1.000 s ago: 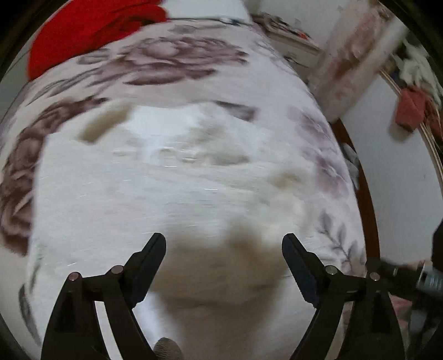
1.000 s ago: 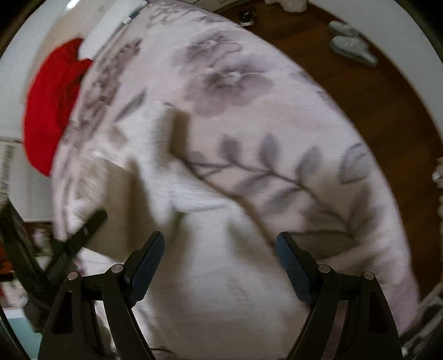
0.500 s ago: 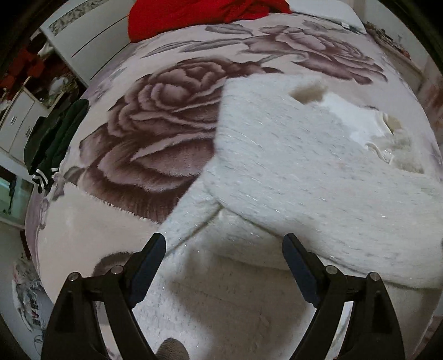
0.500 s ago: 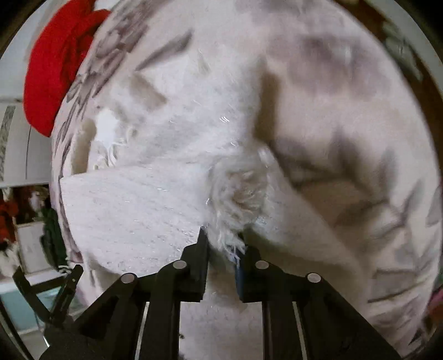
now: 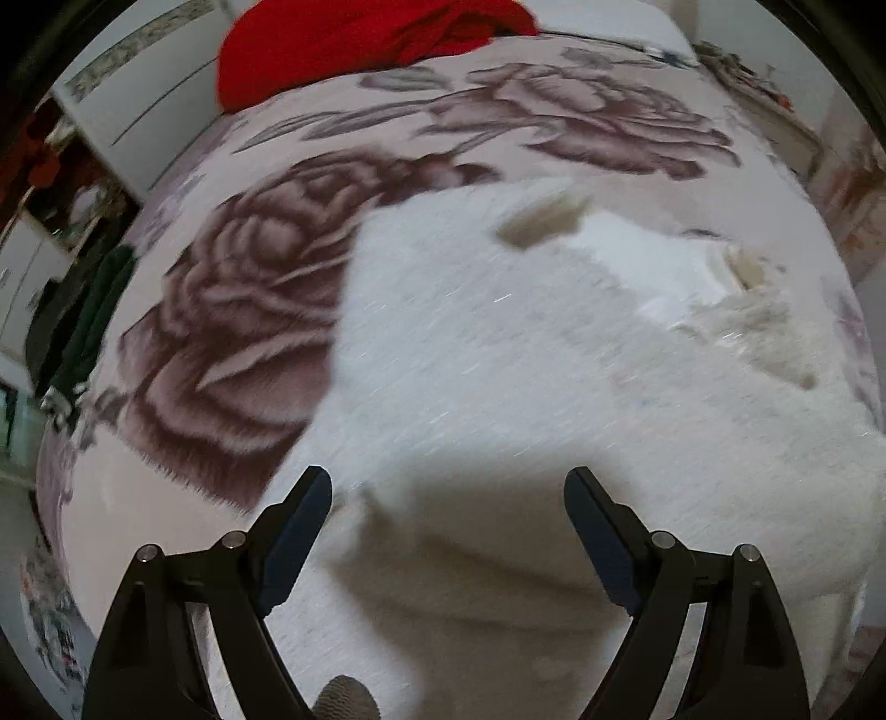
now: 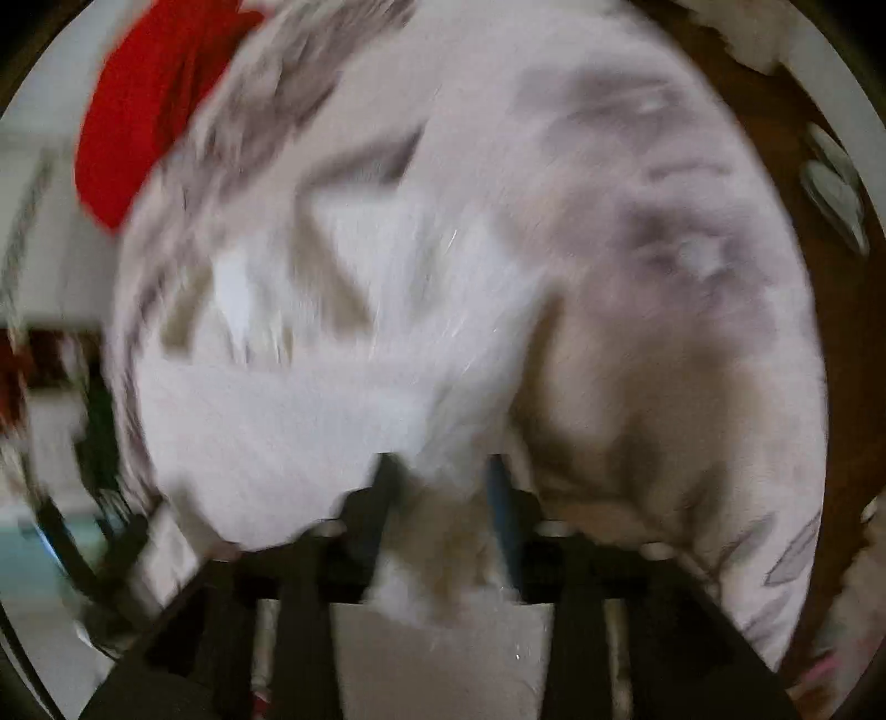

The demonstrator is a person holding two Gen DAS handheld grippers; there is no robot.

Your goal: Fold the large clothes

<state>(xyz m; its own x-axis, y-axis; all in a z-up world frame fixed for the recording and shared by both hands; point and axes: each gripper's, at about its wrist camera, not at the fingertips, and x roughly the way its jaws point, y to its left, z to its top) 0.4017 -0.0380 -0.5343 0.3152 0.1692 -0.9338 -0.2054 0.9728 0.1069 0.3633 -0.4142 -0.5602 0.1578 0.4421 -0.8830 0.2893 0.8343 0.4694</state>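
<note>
Left wrist view: the left claw (image 5: 447,493) stays spread wide with nothing gripped, and it's slid further over the white sweater (image 5: 498,354) lying on the flowery bed (image 5: 232,288). Red cloth (image 5: 354,39) sits at the far edge.

Right wrist view: blurry. The right claw (image 6: 440,471), pinched tight half a second ago, has just been opening, sweater fluff (image 6: 443,498) between the jaws; can't tell if it's gripped.
</note>
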